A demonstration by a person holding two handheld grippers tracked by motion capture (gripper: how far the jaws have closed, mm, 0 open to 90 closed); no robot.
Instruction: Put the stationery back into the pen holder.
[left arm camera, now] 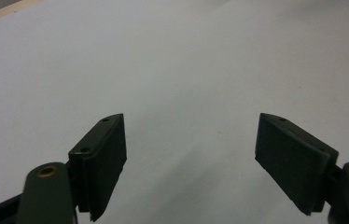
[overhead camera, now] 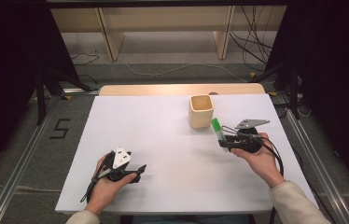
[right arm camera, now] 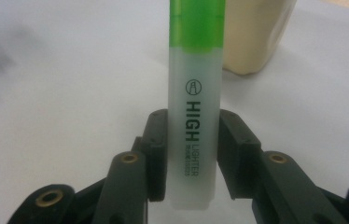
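Observation:
A green-capped highlighter (right arm camera: 193,93) with a frosted white barrel stands between the jaws of my right gripper (right arm camera: 191,154), which is shut on it. From above, the highlighter (overhead camera: 217,129) points toward the far side of the table, with my right gripper (overhead camera: 226,141) just in front of a cream square cup (overhead camera: 201,111). That cup (right arm camera: 252,32) rises right behind the marker in the right gripper view. Near the front left of the white table (overhead camera: 163,140), my left gripper (overhead camera: 139,171) stands open. Its jaws (left arm camera: 191,163) are wide apart over bare table surface.
The white sheet covers a wooden tabletop whose far edge (overhead camera: 182,89) shows behind the cup. Beyond the table are wooden frame legs (overhead camera: 109,39) and loose cables (overhead camera: 252,46) on the floor. Metal rails (overhead camera: 18,163) run along both sides.

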